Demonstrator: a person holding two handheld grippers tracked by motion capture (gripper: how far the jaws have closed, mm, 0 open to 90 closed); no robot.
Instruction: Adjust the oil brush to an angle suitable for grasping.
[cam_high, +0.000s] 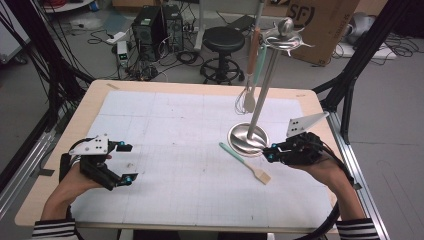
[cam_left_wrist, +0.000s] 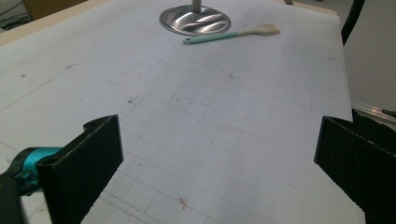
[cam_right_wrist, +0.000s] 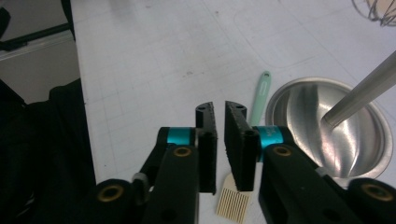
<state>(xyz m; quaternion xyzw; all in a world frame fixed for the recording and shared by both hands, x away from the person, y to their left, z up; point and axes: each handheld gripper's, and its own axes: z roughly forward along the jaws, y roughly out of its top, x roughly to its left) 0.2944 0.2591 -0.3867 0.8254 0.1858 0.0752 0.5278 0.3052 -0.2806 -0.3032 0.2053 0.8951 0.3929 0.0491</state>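
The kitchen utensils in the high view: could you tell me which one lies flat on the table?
The teal-handled brush, beside the stand's round base. The whisk and its teal neighbour hang from the stand instead.

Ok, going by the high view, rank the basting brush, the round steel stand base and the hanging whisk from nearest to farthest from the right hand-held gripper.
1. Basting brush: lying on the mat just left of the right hand-held gripper.
2. Steel stand base: beyond the brush's mint handle, slightly farther; a close call in this view.
3. Whisk: hanging from the stand's top, toward the table's far edge.
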